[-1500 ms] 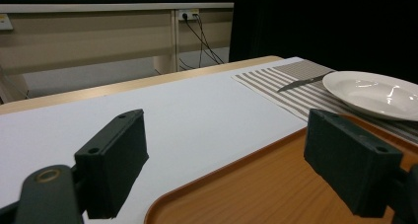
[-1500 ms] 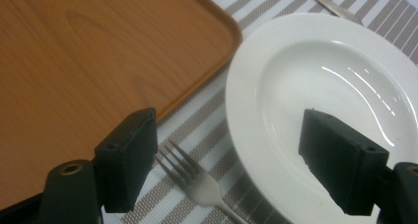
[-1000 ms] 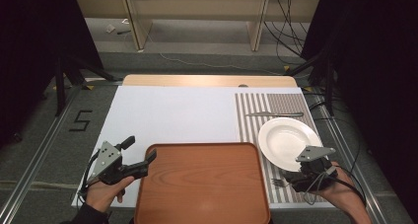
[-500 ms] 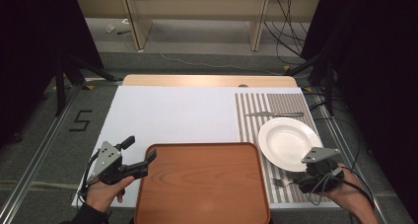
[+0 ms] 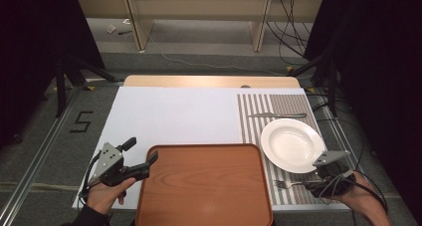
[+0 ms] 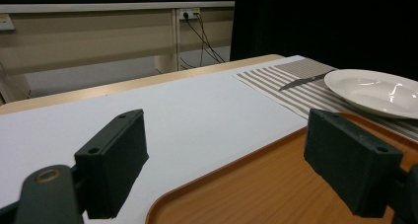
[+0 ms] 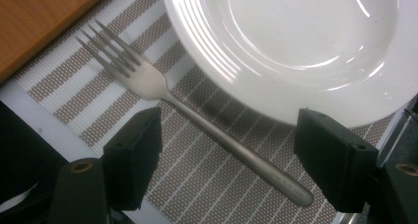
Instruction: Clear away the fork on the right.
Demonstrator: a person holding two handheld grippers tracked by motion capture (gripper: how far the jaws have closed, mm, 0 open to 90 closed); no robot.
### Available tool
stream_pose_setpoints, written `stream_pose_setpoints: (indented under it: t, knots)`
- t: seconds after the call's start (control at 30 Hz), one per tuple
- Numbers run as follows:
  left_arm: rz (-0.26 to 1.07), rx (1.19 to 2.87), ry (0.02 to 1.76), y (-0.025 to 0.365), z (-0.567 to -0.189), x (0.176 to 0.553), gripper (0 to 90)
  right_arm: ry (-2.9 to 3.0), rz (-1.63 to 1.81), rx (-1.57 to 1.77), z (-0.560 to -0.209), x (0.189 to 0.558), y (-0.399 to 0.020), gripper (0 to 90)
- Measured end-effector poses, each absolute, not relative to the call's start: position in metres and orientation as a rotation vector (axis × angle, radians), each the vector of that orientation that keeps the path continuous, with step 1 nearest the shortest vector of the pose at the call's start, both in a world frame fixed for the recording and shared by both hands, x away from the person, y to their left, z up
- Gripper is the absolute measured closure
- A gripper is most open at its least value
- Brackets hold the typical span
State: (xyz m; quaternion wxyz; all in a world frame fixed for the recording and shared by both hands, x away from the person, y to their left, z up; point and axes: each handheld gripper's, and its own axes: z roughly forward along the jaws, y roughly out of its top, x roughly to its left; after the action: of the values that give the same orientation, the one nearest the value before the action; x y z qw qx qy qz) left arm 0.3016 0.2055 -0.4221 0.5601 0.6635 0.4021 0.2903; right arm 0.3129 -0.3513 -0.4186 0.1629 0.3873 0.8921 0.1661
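At the table's near right corner, my right gripper (image 7: 224, 160) straddles the fork (image 7: 187, 115) beside the plate (image 7: 296, 46), jaws wide — my left gripper (image 6: 231, 165) gapes over the tray's (image 5: 204, 186) left edge.

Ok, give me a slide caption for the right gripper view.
Open right gripper poised over a fork lying on a striped placemat, beside a white plate.
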Motion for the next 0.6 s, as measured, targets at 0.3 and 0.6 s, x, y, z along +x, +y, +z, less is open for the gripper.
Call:
stream_pose_setpoints:
  t: [0.3, 0.6]
  knots:
    - [0.683, 1.561, 0.949, 0.206, -0.422, 0.301, 16.1, 2.586, 0.429, 1.140, -0.427, 0.315, -0.354, 27.9]
    - [0.681, 1.563, 0.948, 0.205, -0.422, 0.302, 16.1, 2.609, 0.417, 1.162, -0.437, 0.319, -0.357, 28.1]
